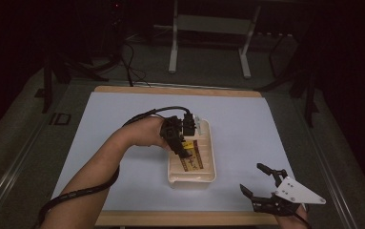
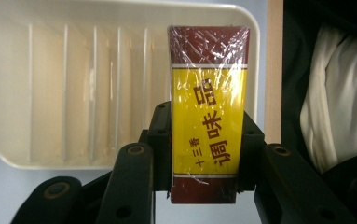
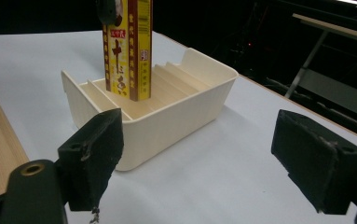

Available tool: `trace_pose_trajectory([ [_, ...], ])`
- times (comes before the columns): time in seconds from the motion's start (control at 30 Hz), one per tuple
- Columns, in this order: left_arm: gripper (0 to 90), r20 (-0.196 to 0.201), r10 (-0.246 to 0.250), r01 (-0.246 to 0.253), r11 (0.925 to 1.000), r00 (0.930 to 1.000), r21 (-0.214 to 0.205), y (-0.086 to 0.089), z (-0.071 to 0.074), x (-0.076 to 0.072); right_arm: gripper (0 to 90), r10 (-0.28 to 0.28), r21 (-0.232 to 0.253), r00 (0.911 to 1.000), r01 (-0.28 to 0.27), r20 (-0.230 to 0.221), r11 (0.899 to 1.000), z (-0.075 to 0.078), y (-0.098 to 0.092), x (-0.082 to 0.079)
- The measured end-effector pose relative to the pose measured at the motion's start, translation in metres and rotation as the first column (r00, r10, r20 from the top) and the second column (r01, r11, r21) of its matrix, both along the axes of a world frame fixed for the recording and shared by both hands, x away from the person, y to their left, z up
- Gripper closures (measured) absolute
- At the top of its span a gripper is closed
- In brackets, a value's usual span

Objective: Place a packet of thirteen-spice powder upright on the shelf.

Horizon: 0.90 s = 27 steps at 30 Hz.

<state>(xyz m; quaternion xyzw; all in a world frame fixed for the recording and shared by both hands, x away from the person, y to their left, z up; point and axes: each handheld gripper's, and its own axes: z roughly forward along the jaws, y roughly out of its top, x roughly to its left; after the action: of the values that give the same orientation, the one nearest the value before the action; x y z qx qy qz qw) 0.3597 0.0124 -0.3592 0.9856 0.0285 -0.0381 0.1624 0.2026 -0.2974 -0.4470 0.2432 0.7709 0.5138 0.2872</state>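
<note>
Cellophane-wrapped, the maroon and yellow box (image 2: 208, 112) stands on end over the cream tray (image 1: 207, 175), its long axis upright and its lower end down among the tray's ribs. Its yellow panel carries Chinese writing, 调味品 with a smaller 十三香 beside it; the side seen from the right gripper view (image 3: 128, 46) shows more characters and fine print too small to read. The left gripper (image 1: 182, 143) clamps the box by its two narrow sides, pointing down from above, the forearm slanting in from the worktop's near left corner. The tray sits mid-worktop, toward the near edge. The right gripper (image 1: 257, 180) rests near the near right corner, jaws spread wide with nothing between them.
</note>
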Motion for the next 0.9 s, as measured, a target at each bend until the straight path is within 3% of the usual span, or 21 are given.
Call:
trace_pose_trajectory([
  [0.17, 68.0, 0.004, -0.009, 0.009, 0.9974, 1.0, 0.072, -0.002, -0.014, -0.002, 16.8, 0.003, -0.002, 1.0, -0.003, 0.0, 1.0, 0.0, 0.001, 0.0],
  [0.23, 68.0, -0.003, -0.011, 0.012, 0.9964, 0.9999, 0.084, -0.002, -0.019, -0.002, 16.8, 0.003, -0.002, 1.0, -0.003, 0.001, 1.0, 0.0, 0.001, 0.0],
  [0.73, 67.9, -0.024, -0.019, 0.021, 0.9968, 0.9995, 0.077, -0.003, -0.041, 0.004, 16.8, 0.003, -0.001, 1.0, -0.003, -0.001, 1.0, -0.001, 0.0, 0.0],
  [0.9, 67.7, 0.005, -0.055, 0.055, 0.9949, 0.9985, 0.085, -0.007, -0.049, 0.0, 16.8, 0.001, 0.0, 1.0, -0.001, -0.006, 1.0, -0.002, 0.0, 0.001],
])
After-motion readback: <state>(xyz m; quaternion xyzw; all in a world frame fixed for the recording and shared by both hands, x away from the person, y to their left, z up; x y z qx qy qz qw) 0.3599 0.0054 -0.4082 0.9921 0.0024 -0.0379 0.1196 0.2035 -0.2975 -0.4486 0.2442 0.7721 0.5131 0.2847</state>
